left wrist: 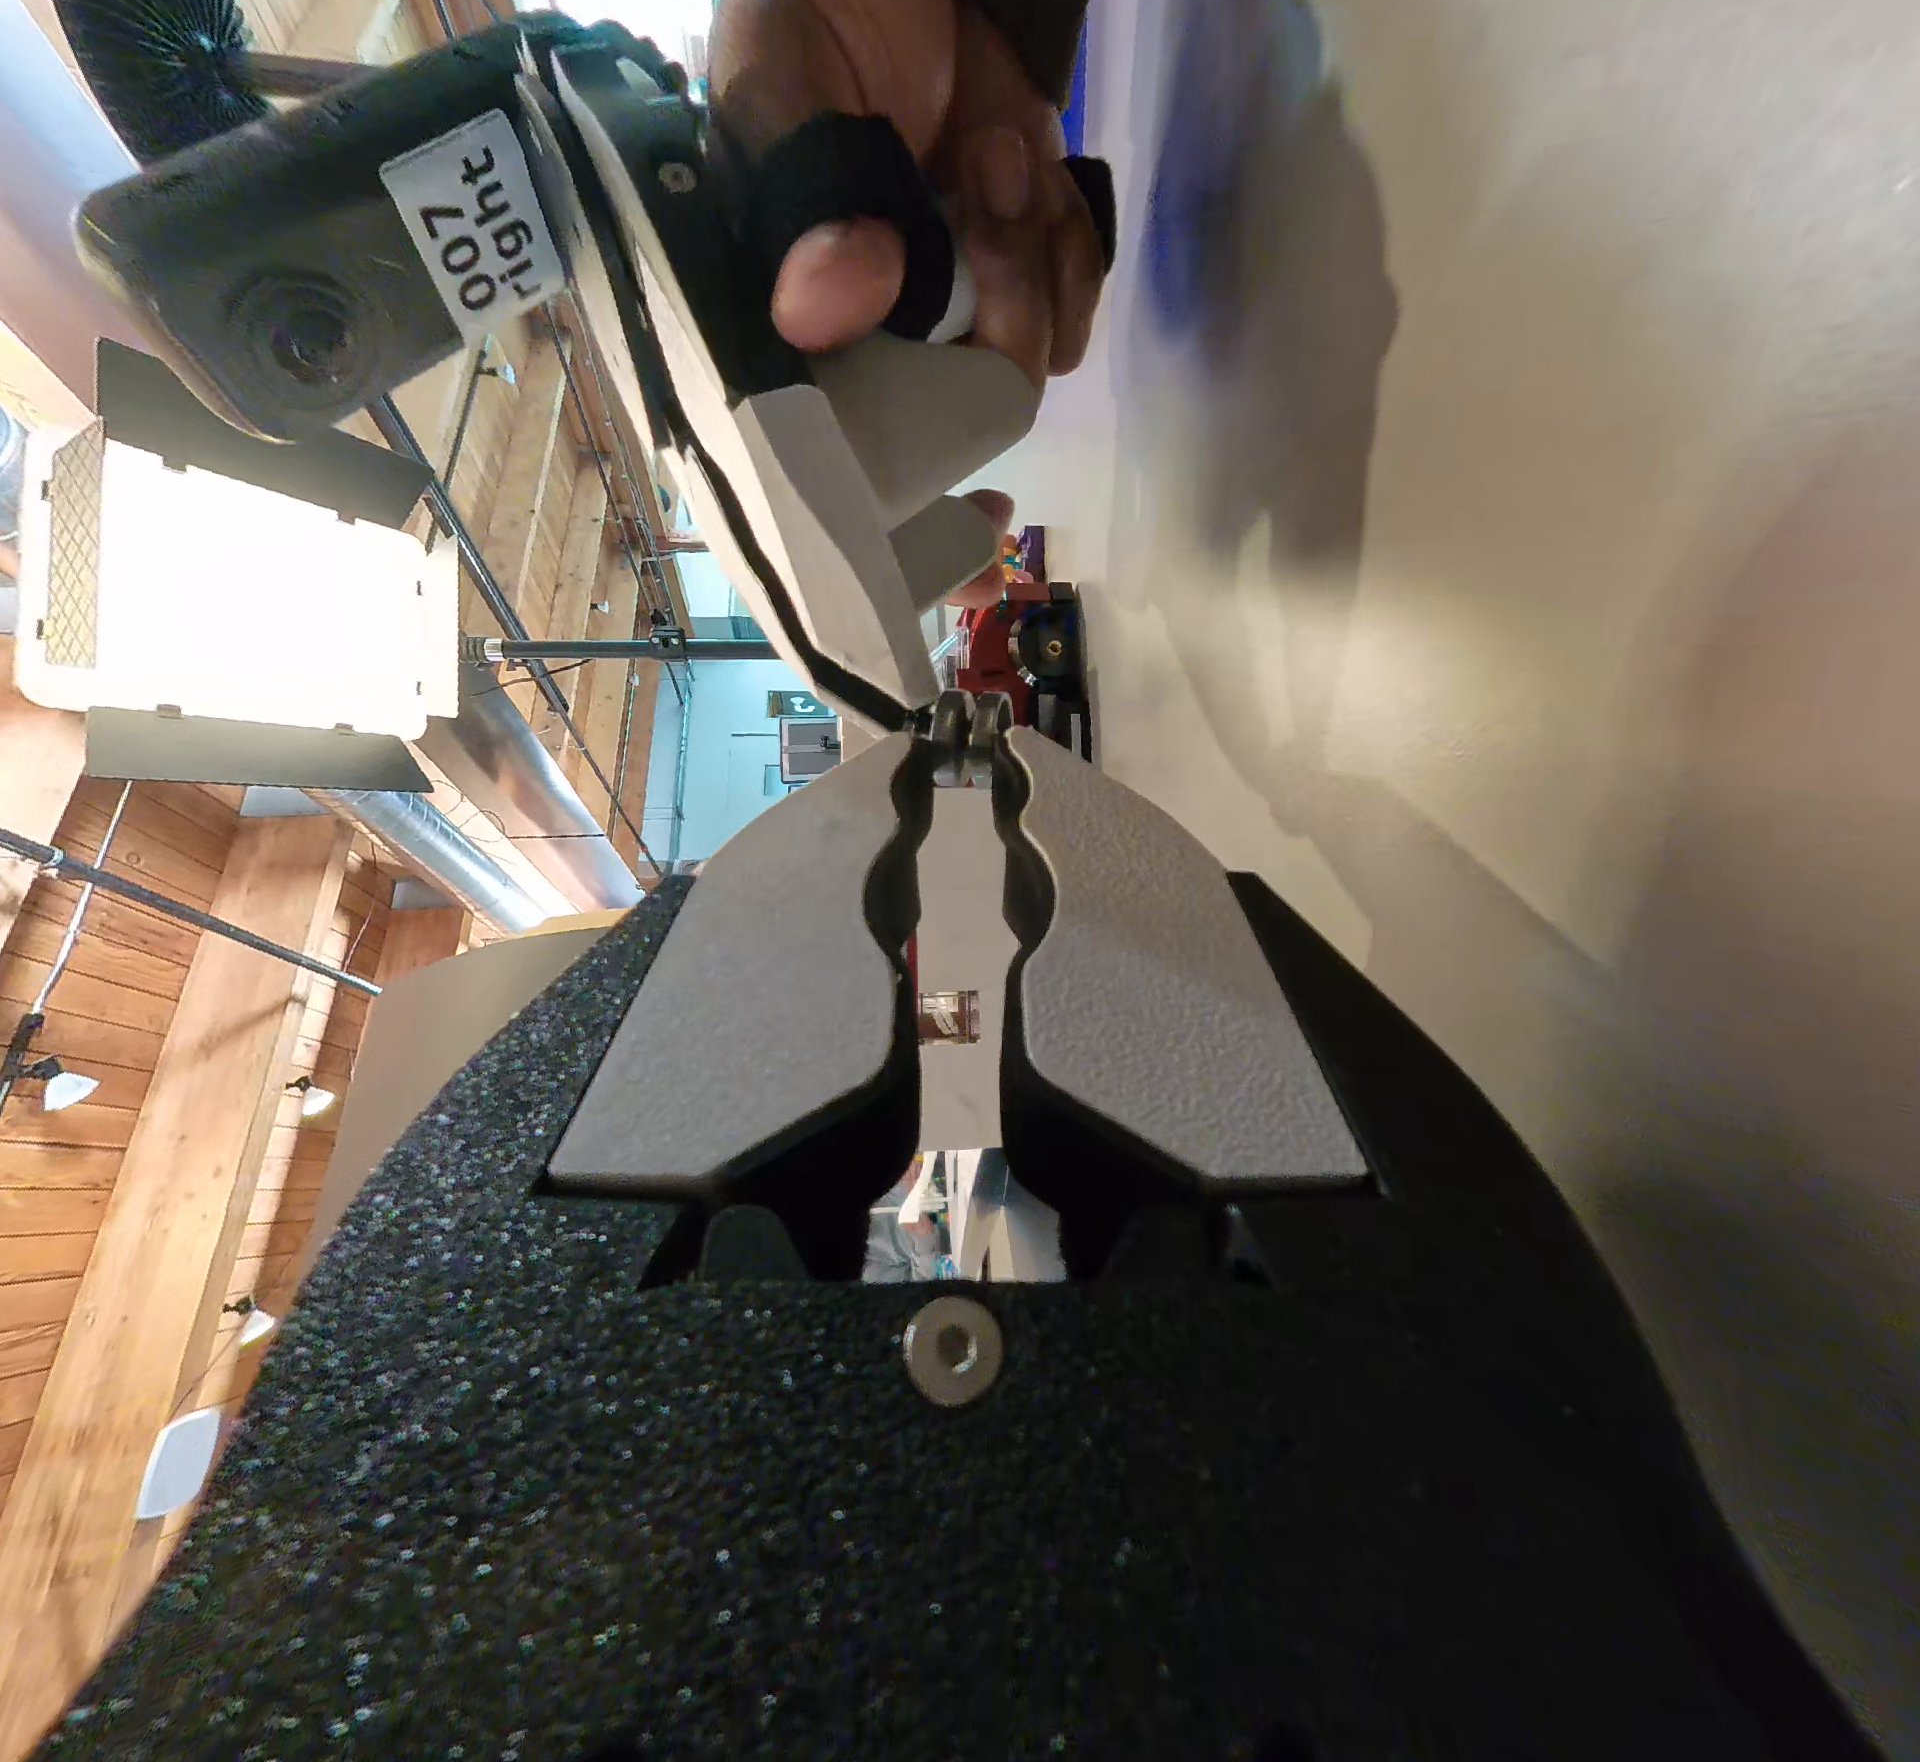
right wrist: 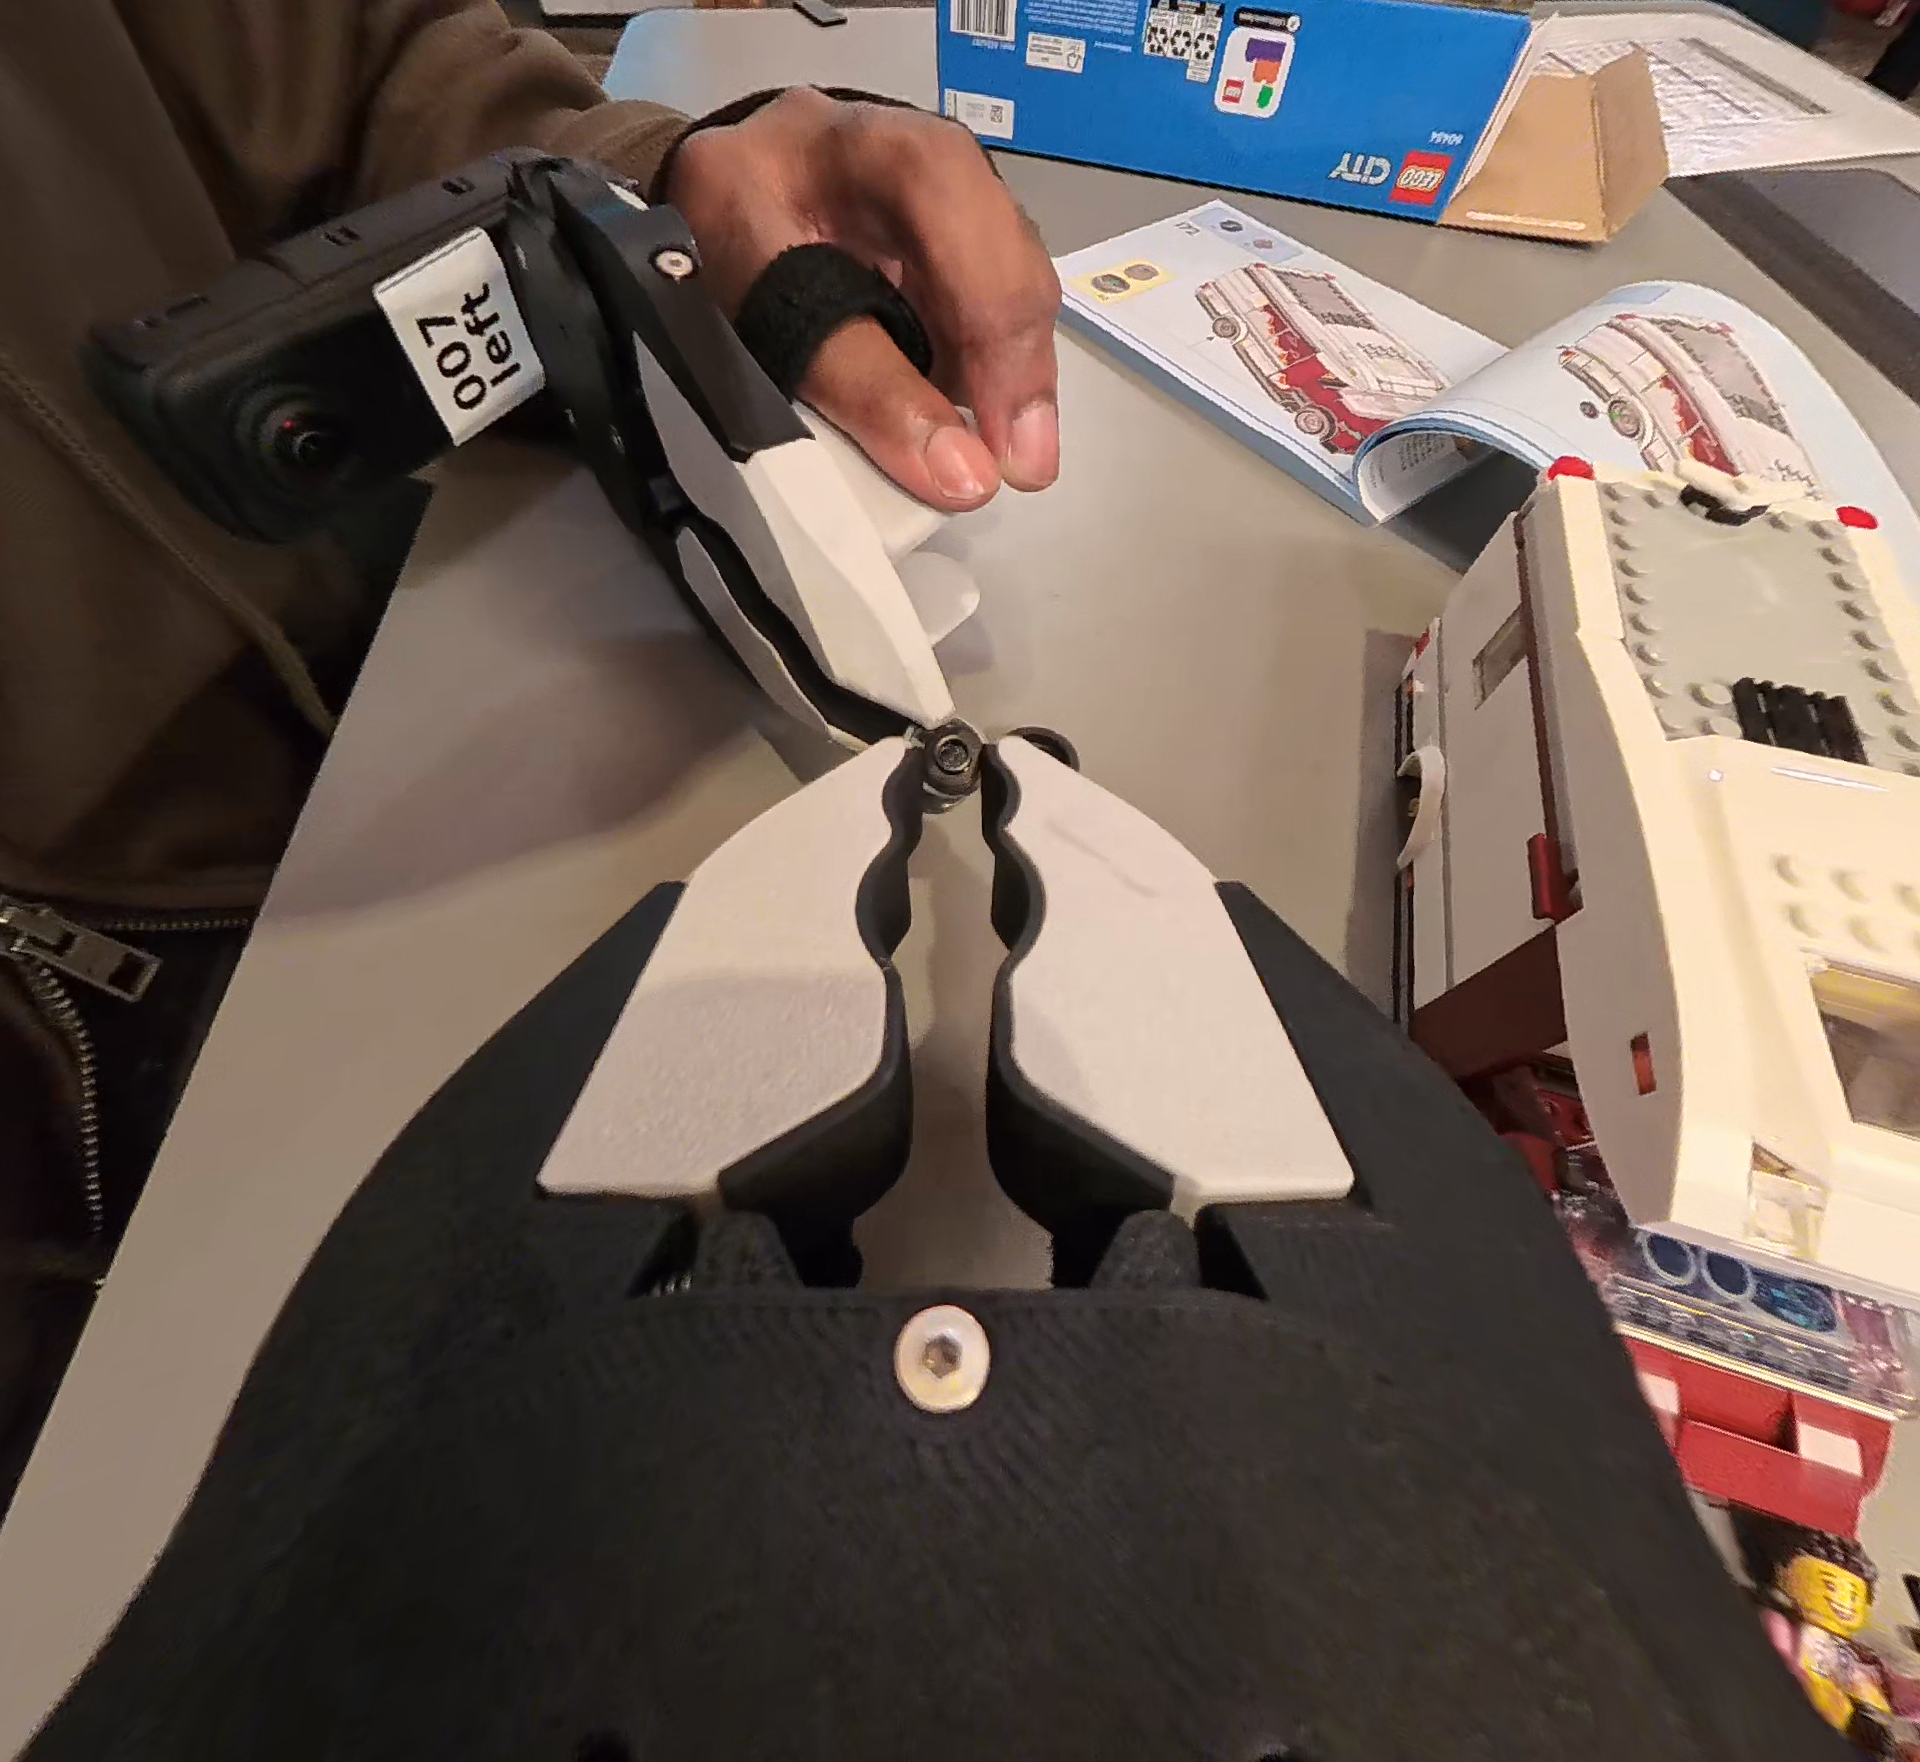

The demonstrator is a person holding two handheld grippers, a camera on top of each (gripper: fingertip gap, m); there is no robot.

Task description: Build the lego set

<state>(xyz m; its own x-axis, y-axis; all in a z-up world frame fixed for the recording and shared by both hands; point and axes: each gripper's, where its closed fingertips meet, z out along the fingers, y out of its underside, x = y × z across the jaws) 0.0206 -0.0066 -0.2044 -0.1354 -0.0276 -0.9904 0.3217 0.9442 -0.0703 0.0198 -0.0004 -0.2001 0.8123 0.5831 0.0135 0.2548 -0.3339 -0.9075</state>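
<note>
1. Both claws are nearly closed on the same small thing. The left gripper (left wrist: 971, 741) has its tips pressed on a little dark wheel piece (left wrist: 971, 725), which looks like two discs side by side. The right gripper (right wrist: 951, 767) pinches it from the other direction, so the tips meet almost nose to nose, just above the table (right wrist: 1195, 673).
2. Biggest risk, I'd say: it's a tiny round part held only at the very fingertips. If either hand twists or pulls off-line, it could pop out and roll.
3. The two claws are crowding each other. If the tips bump, that could knock the grip loose or split the two discs apart.
4. A loose black ring (right wrist: 1055, 744) sits just beyond the right claw's tip and would be easy to nudge away.
5. Room to move: the toy van (right wrist: 1714, 881) is close on the right, with fragile-looking bits along its side. The open booklet (right wrist: 1299, 341) and the blue box (right wrist: 1247, 81) are further back.
6. The table edge (right wrist: 312, 829) runs along the left, next to the person's jacket, so anything that rolls that way likely ends up on the floor. The middle strip is the open part.
</note>
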